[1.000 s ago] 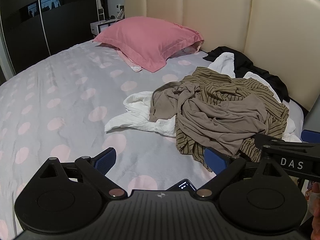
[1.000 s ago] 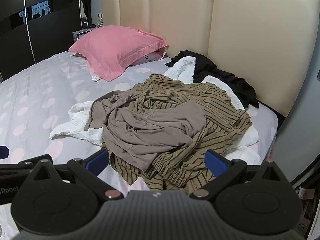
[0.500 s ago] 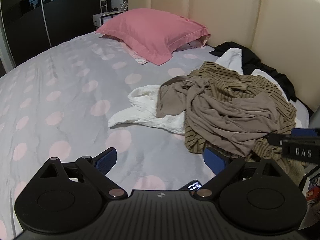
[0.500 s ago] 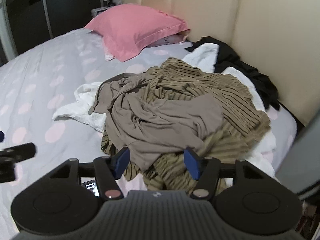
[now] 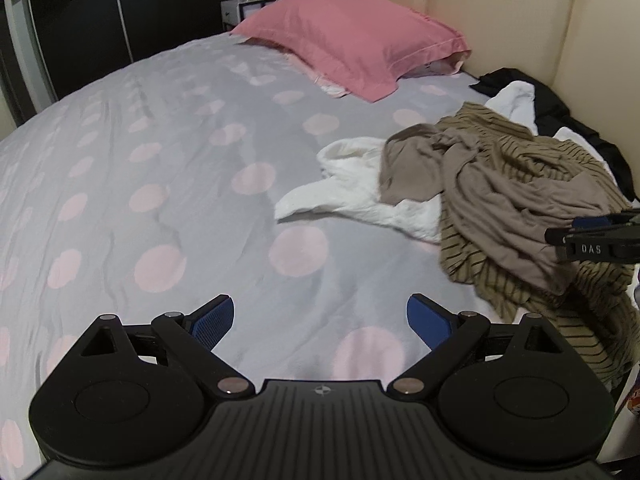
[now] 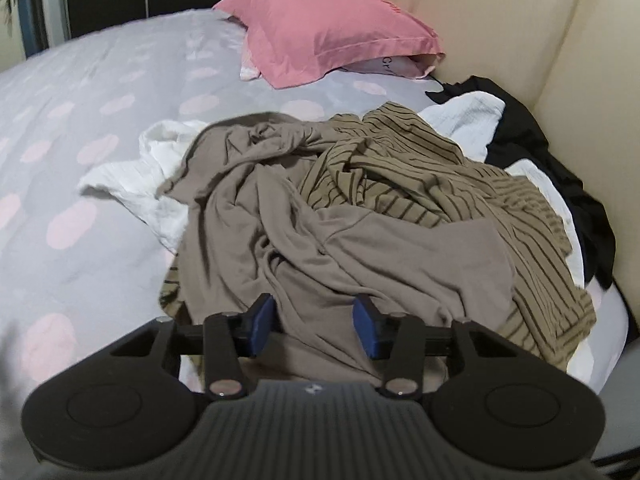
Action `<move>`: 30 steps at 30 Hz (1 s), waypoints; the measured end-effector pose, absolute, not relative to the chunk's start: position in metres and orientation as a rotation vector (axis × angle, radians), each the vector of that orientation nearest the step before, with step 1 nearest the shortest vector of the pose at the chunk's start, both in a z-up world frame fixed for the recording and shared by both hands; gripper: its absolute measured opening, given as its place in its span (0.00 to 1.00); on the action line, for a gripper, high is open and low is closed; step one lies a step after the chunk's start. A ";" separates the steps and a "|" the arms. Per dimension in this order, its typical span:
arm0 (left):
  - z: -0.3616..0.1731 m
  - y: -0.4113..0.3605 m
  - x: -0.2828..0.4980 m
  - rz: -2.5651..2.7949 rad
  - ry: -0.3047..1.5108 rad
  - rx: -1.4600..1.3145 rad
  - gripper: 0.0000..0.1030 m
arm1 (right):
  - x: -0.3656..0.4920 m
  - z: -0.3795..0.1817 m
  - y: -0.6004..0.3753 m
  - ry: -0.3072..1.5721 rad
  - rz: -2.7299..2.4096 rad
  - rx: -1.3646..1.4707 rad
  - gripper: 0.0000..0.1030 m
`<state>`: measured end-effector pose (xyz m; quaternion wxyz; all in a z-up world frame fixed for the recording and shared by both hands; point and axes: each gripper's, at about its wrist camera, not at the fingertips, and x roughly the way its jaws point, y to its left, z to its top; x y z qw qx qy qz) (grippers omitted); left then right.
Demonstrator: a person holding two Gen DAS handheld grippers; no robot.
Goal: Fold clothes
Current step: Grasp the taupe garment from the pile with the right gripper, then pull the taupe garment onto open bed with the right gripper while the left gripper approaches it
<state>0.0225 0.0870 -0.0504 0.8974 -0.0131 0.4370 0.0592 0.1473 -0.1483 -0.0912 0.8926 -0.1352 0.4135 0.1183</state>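
On the right side of the bed [image 5: 160, 184], near the cream headboard [image 6: 520, 20], lies the heap of clothes — a plain taupe garment [image 6: 360, 248] on top of a striped olive one [image 6: 460, 184], with white cloth [image 5: 360, 196] and black cloth [image 6: 532, 136] beneath. Right gripper [image 6: 316, 326] sits at the heap's near edge, its jaws partly apart with a fold of the taupe garment between them, not yet pinched. Left gripper [image 5: 320, 320] hangs wide open over bare sheet — the heap is off to its right.
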 end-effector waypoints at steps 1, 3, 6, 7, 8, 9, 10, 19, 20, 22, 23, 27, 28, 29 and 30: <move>-0.052 0.090 0.022 0.127 0.908 -0.028 0.92 | 0.150 -0.094 -0.146 0.858 0.244 -0.298 0.39; -0.054 0.094 0.019 0.137 0.914 -0.032 0.92 | 0.152 -0.096 -0.143 0.849 0.236 -0.331 0.26; -0.056 0.100 0.017 0.150 0.918 -0.038 0.92 | 0.147 -0.087 -0.141 0.810 0.241 -0.349 0.09; -0.055 0.101 0.015 0.151 0.919 -0.039 0.92 | 0.144 -0.083 -0.140 0.791 0.240 -0.350 0.07; -0.055 0.102 0.013 0.151 0.919 -0.038 0.92 | 0.141 -0.077 -0.139 0.765 0.239 -0.353 0.07; -0.054 0.105 0.010 0.153 0.917 -0.037 0.92 | 0.138 -0.071 -0.139 0.740 0.239 -0.352 0.07; -0.053 0.107 0.007 0.158 0.914 -0.036 0.92 | 0.134 -0.064 -0.138 0.719 0.245 -0.335 0.06; -0.032 0.131 -0.029 0.210 0.882 -0.023 0.92 | 0.073 0.002 -0.079 0.599 0.491 -0.257 0.06; -0.029 0.135 -0.034 0.219 0.874 -0.024 0.92 | 0.064 0.009 -0.069 0.589 0.528 -0.260 0.05; -0.019 0.145 -0.046 0.240 0.853 -0.029 0.92 | 0.044 0.023 -0.047 0.565 0.606 -0.274 0.05; -0.015 0.151 -0.052 0.250 0.843 -0.034 0.92 | 0.035 0.031 -0.037 0.555 0.648 -0.279 0.05; 0.003 0.173 -0.077 0.289 0.806 -0.050 0.92 | -0.009 0.059 0.007 0.510 0.823 -0.307 0.05; 0.007 0.178 -0.083 0.297 0.797 -0.052 0.92 | -0.020 0.067 0.017 0.501 0.871 -0.304 0.05; 0.013 0.184 -0.089 0.306 0.786 -0.053 0.92 | -0.030 0.073 0.026 0.493 0.912 -0.299 0.05; 0.018 0.190 -0.097 0.315 0.776 -0.055 0.92 | -0.040 0.079 0.035 0.485 0.951 -0.295 0.05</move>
